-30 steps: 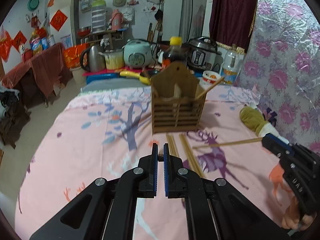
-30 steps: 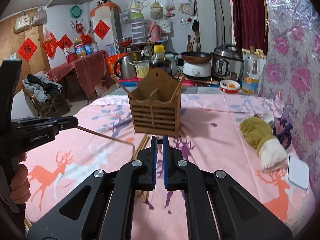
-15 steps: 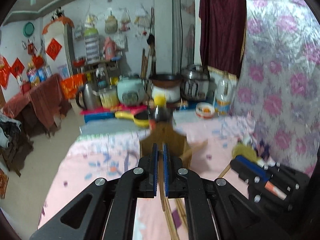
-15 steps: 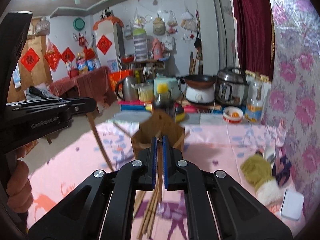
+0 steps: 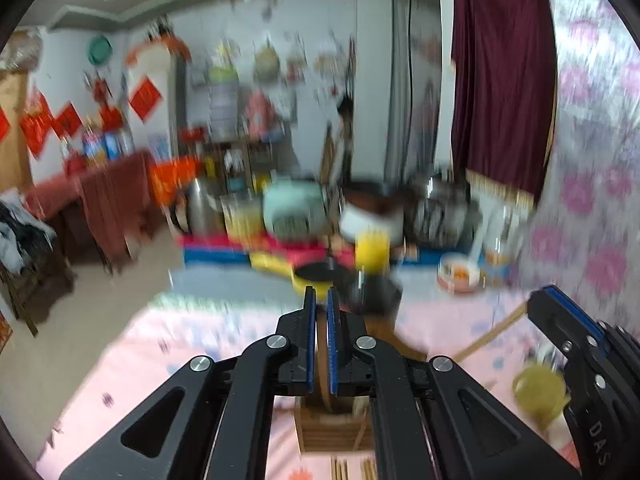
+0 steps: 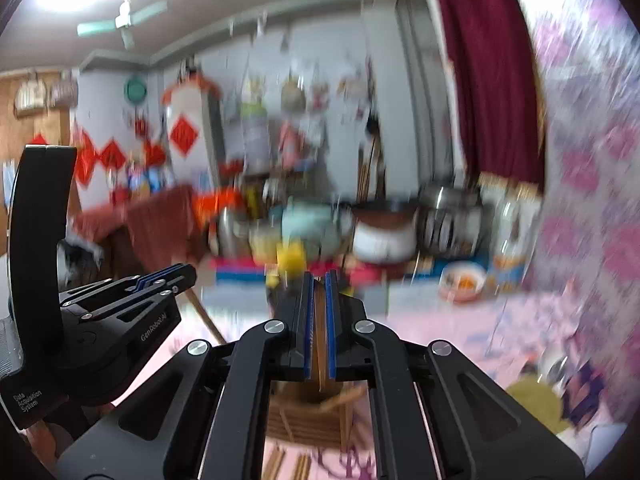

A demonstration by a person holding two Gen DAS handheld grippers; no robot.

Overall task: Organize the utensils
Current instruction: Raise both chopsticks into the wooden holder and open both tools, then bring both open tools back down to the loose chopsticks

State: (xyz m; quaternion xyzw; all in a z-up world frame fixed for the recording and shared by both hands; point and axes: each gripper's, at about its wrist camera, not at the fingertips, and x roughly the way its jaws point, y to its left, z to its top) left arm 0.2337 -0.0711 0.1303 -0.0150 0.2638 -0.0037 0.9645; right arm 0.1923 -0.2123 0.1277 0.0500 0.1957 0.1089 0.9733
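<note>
the left gripper (image 5: 320, 300) is closed on a chopstick (image 5: 322, 364) whose long axis hangs down between the blue pads, and the wooden holder (image 5: 332, 428) stands straight under it on the pink table (image 5: 208, 344). the right gripper (image 6: 318, 280) also pinches chopsticks (image 6: 320, 344) pointing down, with the holder (image 6: 308, 420) just below its tips. both look equally near, so i judge each only has to lower straight into an open slot.
</note>
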